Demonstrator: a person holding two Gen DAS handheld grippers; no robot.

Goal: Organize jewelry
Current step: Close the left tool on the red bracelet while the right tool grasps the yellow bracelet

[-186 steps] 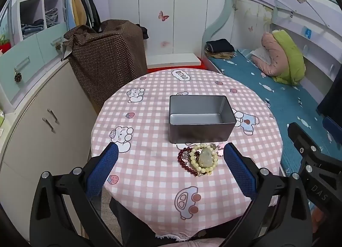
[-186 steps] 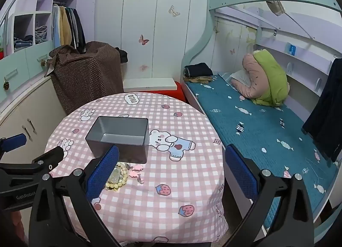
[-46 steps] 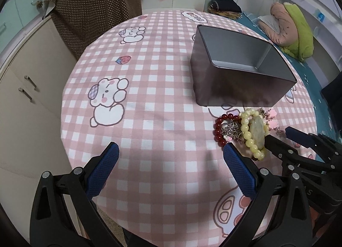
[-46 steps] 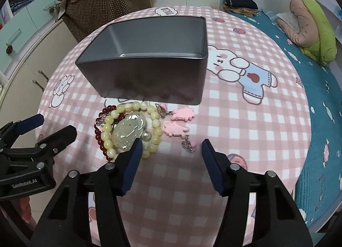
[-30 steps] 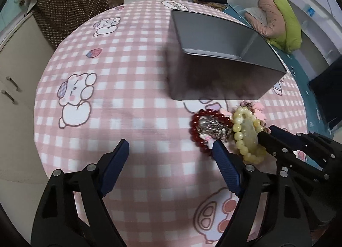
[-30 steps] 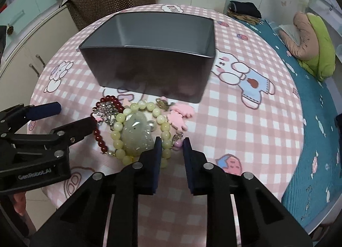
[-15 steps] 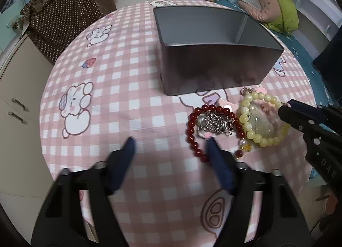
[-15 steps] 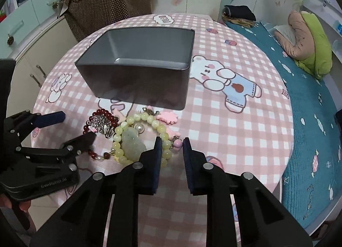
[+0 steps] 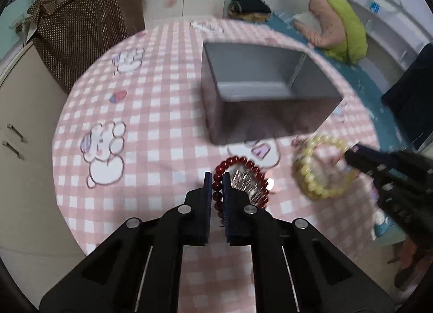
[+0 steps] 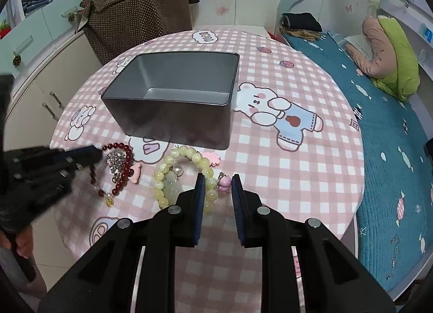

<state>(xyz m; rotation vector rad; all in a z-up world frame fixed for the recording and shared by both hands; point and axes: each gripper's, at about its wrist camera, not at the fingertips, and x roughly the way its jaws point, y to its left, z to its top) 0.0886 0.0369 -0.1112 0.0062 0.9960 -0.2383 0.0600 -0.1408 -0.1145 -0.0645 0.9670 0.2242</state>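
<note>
Left to right across the round counter (image 10: 311,91), which is covered with a pink checked cloth. The left tongs (image 9: 217,181) are clenched on the near arc of the dark red beaded bracelet (image 9: 216,189); a silver tangle of chain (image 9: 245,180) lies inside its loop. In the right wrist view the bracelet's loop (image 10: 120,170) runs away from those tongs toward the counter's middle.

Next lies the pale yellow beaded bracelet with a jade-like pendant (image 10: 173,177). The right tongs (image 10: 215,181) are closed part-way, their left pad against this bracelet's near right arc and a small pink bead charm (image 10: 224,182) between the pads. Whether the pads press the bracelet cannot be told. Flat pink charms (image 10: 212,157) lie just beside it.

The open rectangular grey metal tin (image 10: 173,96) stands beyond all the jewellery, toward the counter's far edge, its long axis running across the view and its near wall facing both tongs. It appears empty. Judged from this layout, the coming move is a lift and a carry away over that near wall; the left hand, already gripping, seems better placed.
</note>
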